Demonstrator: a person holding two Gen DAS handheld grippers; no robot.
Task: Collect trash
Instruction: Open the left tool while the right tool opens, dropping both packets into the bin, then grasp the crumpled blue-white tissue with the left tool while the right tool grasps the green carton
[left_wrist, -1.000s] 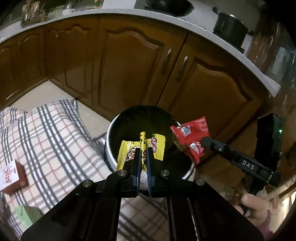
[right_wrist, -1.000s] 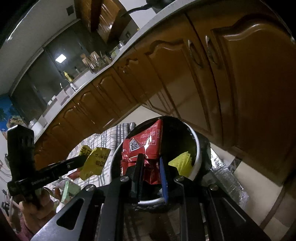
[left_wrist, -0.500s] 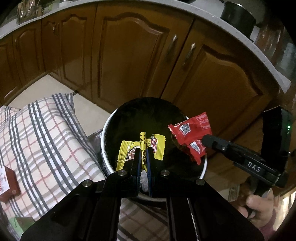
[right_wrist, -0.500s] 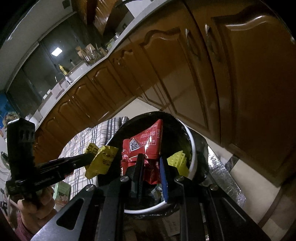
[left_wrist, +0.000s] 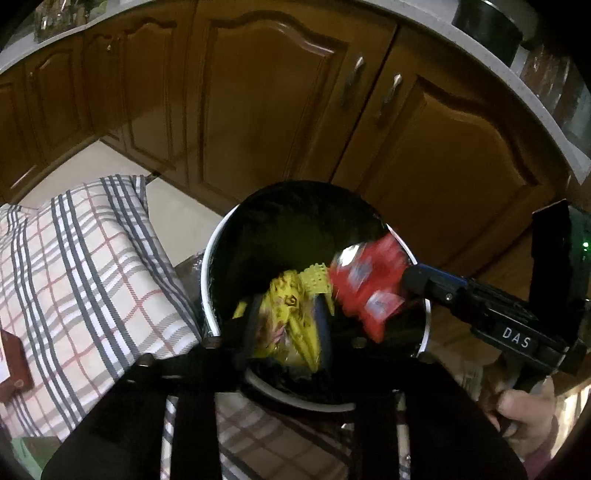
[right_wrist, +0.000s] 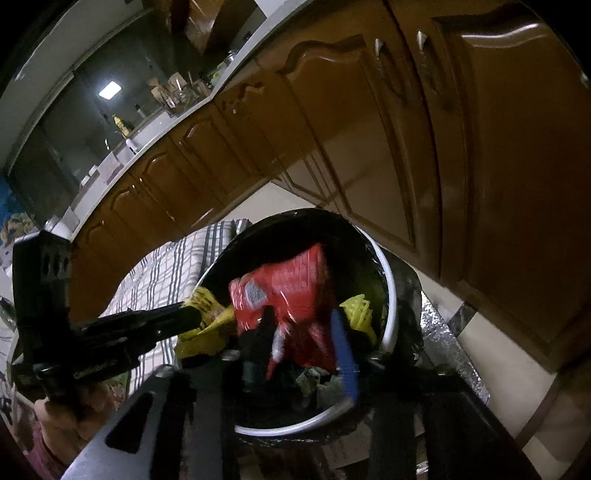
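A round bin (left_wrist: 218, 258) with a white rim and black liner stands by the wooden cabinets; it also shows in the right wrist view (right_wrist: 389, 295). My left gripper (left_wrist: 286, 317) is open over the bin's mouth, and the yellow wrapper (left_wrist: 291, 317) sits loose and blurred between its spread fingers. My right gripper (right_wrist: 306, 325) is also open over the bin, with the red wrapper (right_wrist: 291, 291) blurred between its fingers; the red wrapper shows in the left wrist view (left_wrist: 365, 284) too. More yellow trash (right_wrist: 358, 308) lies inside the bin.
A plaid cloth (left_wrist: 85, 258) lies left of the bin, with a small brown box (left_wrist: 13, 360) and a green item (left_wrist: 26, 450) on it. Wooden cabinet doors (left_wrist: 266, 103) stand close behind the bin. Silver foil (right_wrist: 443, 339) lies at the bin's base.
Both grippers moved lower over the bin and opened. The yellow and red wrappers, firmly pinched before, are now loose and blurred between the spread fingers.
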